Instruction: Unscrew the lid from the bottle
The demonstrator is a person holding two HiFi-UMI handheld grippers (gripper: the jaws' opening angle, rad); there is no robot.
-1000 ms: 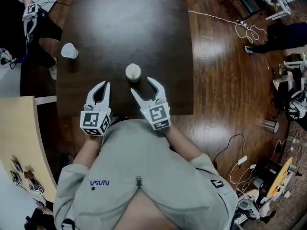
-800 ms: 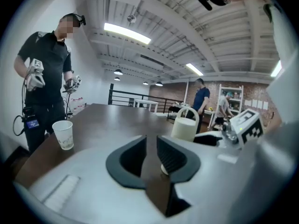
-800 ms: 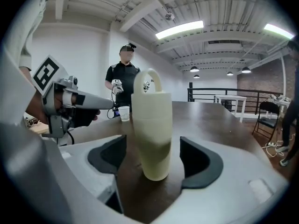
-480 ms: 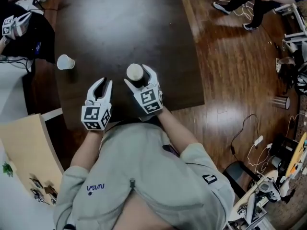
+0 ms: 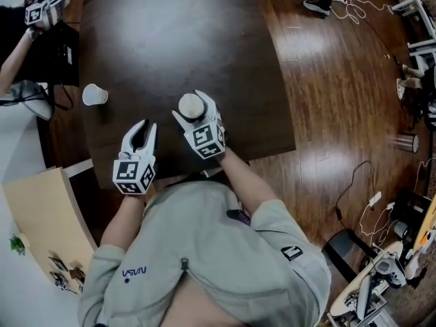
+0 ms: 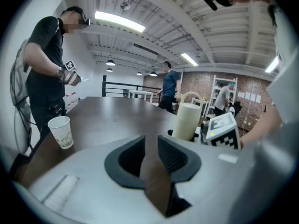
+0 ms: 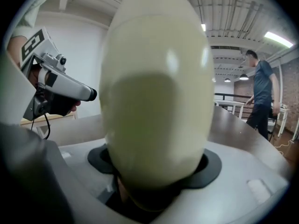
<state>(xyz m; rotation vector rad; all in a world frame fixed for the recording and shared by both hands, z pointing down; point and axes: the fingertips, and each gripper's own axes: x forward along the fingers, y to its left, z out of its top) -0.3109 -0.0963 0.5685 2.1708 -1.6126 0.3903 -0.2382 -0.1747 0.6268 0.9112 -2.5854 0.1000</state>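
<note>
A bottle with a cream lid (image 5: 190,105) stands upright near the front of the dark table (image 5: 170,33). My right gripper (image 5: 193,107) has its jaws on either side of it. They opened wide and have just been closing slightly. In the right gripper view the bottle (image 7: 156,87) fills the gap between the dark pads (image 7: 96,160), and I see no firm squeeze. My left gripper (image 5: 141,128) hovers to the bottle's left, apart from it. Its jaws have just been opening to a narrow gap (image 6: 150,146) with nothing inside. The left gripper view has the bottle (image 6: 187,120) at right.
A white paper cup (image 5: 94,95) stands on the table's left side, also in the left gripper view (image 6: 61,131). A person in black (image 6: 44,69) stands at the table's left with other grippers. The table's front edge (image 5: 204,162) runs just behind my grippers. Cables lie on the wooden floor at right.
My right gripper went forward with wider jaws and now straddles the bottle. The left gripper sank a little, and its jaws parted slightly.
</note>
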